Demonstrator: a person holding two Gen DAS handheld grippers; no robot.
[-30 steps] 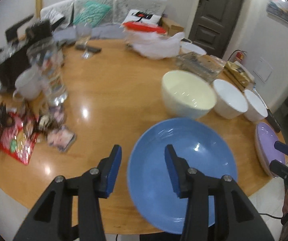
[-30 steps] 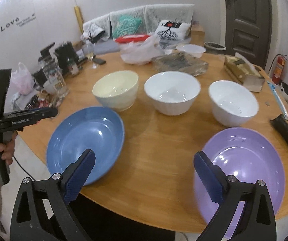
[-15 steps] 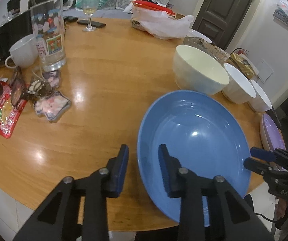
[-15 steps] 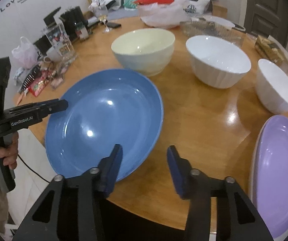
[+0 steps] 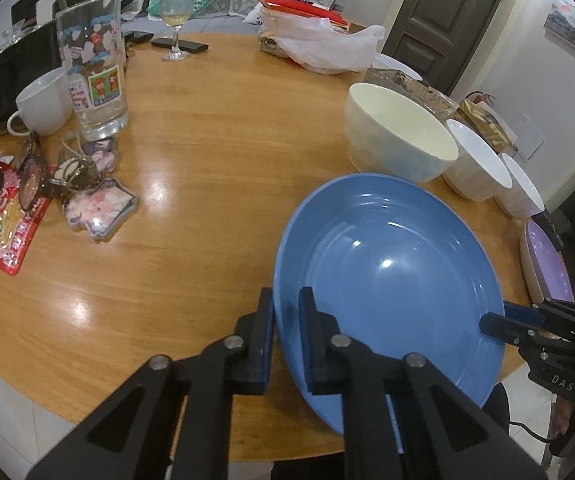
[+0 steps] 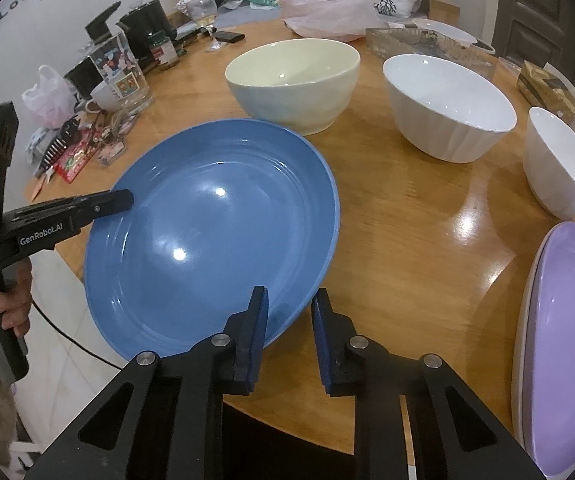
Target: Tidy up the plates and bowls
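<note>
A big blue plate [image 5: 387, 280] [image 6: 207, 220] lies near the front edge of the round wooden table [image 5: 207, 120]. My left gripper [image 5: 286, 314] is shut on its left rim, one finger inside the plate and one outside. My right gripper [image 6: 289, 316] is shut on the opposite, near-right rim. Each gripper shows in the other's view: the right gripper [image 5: 491, 318] and the left gripper [image 6: 125, 200]. Behind the plate stand a cream bowl [image 5: 399, 140] [image 6: 291, 80] and two white bowls [image 6: 447, 104] [image 6: 559, 160]. A purple plate [image 6: 567, 340] lies at the right edge.
On the left are a printed glass tumbler [image 5: 95, 68], a white mug [image 5: 43, 104], key charms [image 5: 95, 200] and a red packet [image 5: 3, 224]. A wine glass [image 5: 175, 12] and a plastic bag [image 5: 323, 48] sit at the back. A person's hand [image 6: 11, 304] holds the left gripper.
Both grippers came down onto the blue plate and closed on its rim. The right one shifted left, away from the purple plate, from wide open to clamped.
</note>
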